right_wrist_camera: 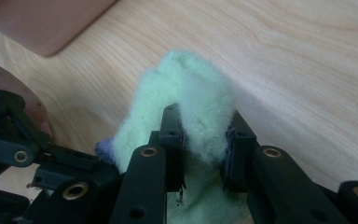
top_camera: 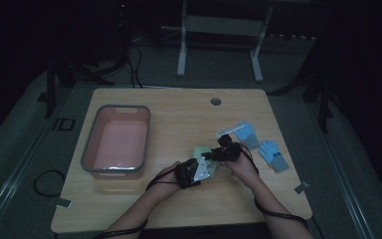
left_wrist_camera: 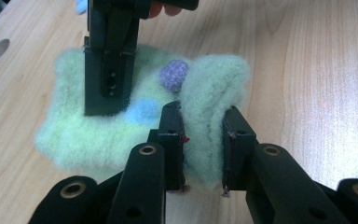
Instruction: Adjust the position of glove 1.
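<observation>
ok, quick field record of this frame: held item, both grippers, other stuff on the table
held item: fuzzy green sock with blue and purple dots, on the table
left gripper: shut on a raised fold of the sock
right gripper: shut on another bunched part
bin: pink bin, table's left
other items: blue gloves, table's right

Room: dim, dark walls | Floor [top_camera: 25, 139]: grey carpet, black cables | Furniture: light wooden table [top_camera: 179, 109]; white metal frame [top_camera: 221, 30] beyond it | Light: low.
</observation>
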